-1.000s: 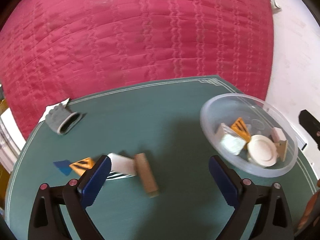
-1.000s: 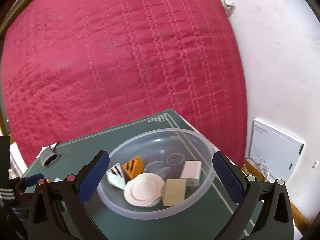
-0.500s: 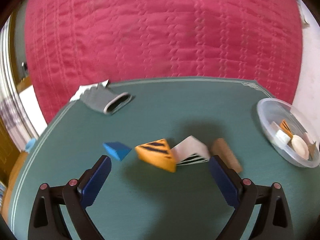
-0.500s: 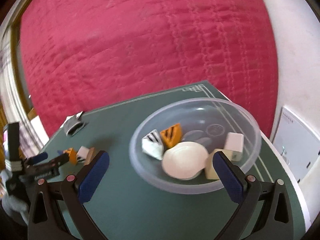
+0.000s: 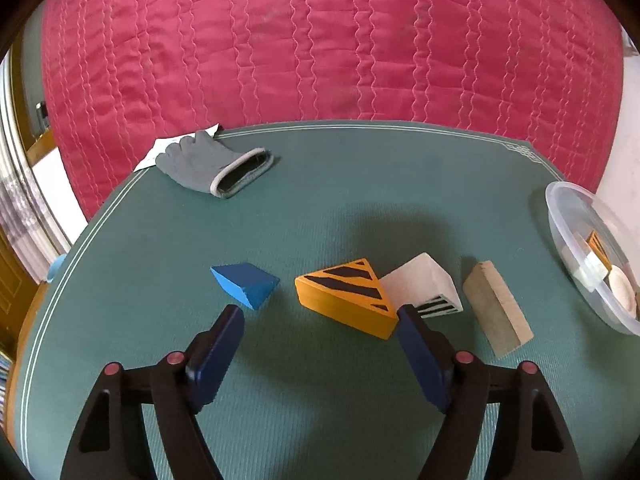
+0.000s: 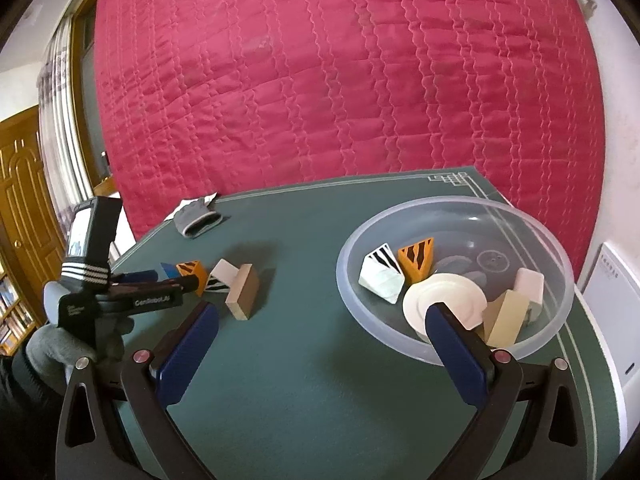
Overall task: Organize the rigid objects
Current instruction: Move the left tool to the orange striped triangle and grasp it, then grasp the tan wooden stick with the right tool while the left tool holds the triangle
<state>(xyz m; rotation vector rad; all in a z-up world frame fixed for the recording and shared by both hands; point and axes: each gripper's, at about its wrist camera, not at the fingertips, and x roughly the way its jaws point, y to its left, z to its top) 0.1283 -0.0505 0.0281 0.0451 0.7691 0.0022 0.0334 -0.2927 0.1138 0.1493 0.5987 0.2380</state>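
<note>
Green table (image 5: 320,216) edge bare, left tongs (image 5: 318,316) closing empty, right tongs (image 6: 320,314) spread, empty

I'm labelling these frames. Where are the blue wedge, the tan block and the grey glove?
blue wedge (image 5: 244,285): left wrist view, on its top face.
tan block (image 5: 496,308): left wrist view, middle of its long top face.
grey glove (image 5: 200,164): left wrist view, on the palm.

Two low, table-skimming wrist views toward the red quilt (image 5: 320,40), sharing the blocks.
</note>
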